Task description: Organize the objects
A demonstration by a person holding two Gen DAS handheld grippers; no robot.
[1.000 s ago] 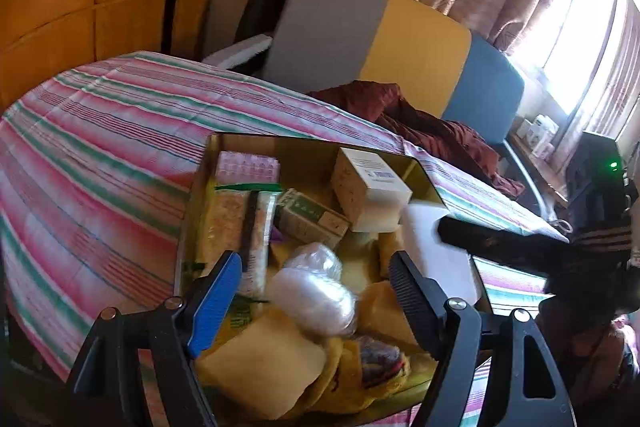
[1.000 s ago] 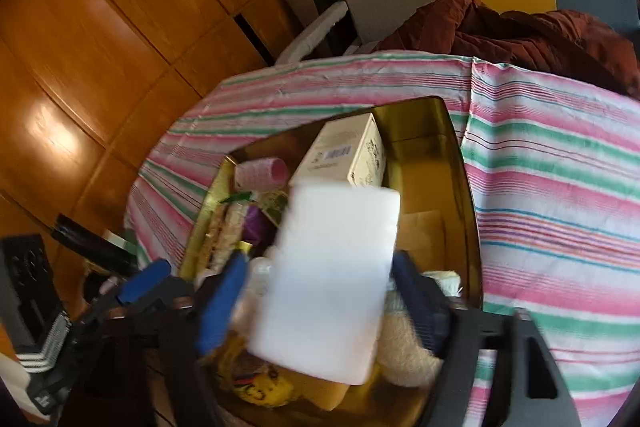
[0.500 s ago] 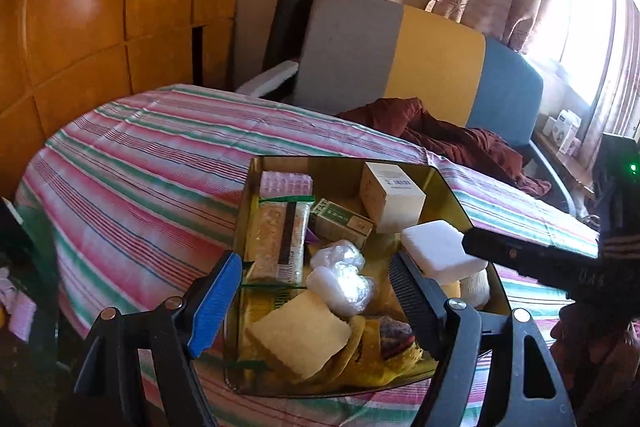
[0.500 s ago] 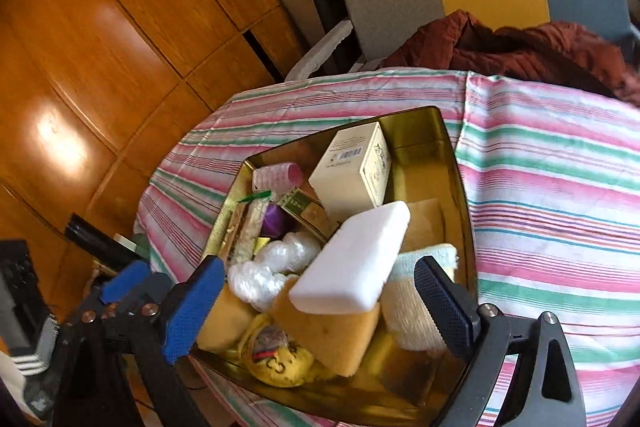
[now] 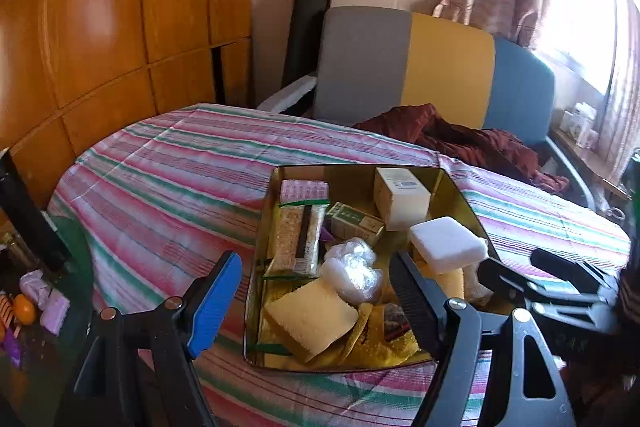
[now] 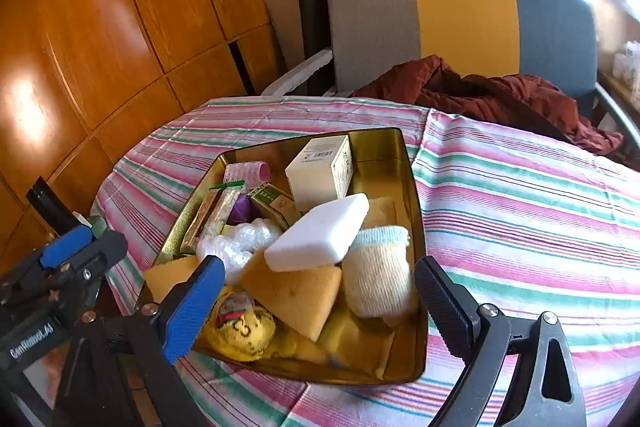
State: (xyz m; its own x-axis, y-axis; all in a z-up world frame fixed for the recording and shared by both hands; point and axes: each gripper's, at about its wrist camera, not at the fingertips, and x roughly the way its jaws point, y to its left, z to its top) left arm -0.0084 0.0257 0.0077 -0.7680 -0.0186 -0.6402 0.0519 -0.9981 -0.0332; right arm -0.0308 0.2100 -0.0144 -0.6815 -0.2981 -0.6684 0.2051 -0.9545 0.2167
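A gold tin [image 5: 360, 173] stands on the striped tablecloth, filled with several items. A white foam block [image 6: 318, 233] lies loose on top of an orange sponge [image 6: 296, 291], next to a rolled cream sock [image 6: 378, 267]. Behind them are a cream box [image 6: 320, 167] and a pink roller [image 6: 246, 171]. My right gripper [image 6: 318, 267] hovers open before the tin's near edge, holding nothing. My left gripper [image 5: 314, 259] is open too, held back from the tin, with a yellow sponge [image 5: 312, 315] and clear plastic wrap [image 5: 352, 269] seen beyond it.
The striped tablecloth [image 5: 168, 179] covers a round table. Behind the table stands a grey, yellow and blue chair [image 5: 440, 67] with a maroon cloth [image 5: 472, 139] on it. Wooden panels [image 5: 100, 27] line the left. Small items lie low at the left [image 5: 44, 303].
The right gripper let go of the white foam block, which now rests in the tin. Both grippers drew back and up from the tin.
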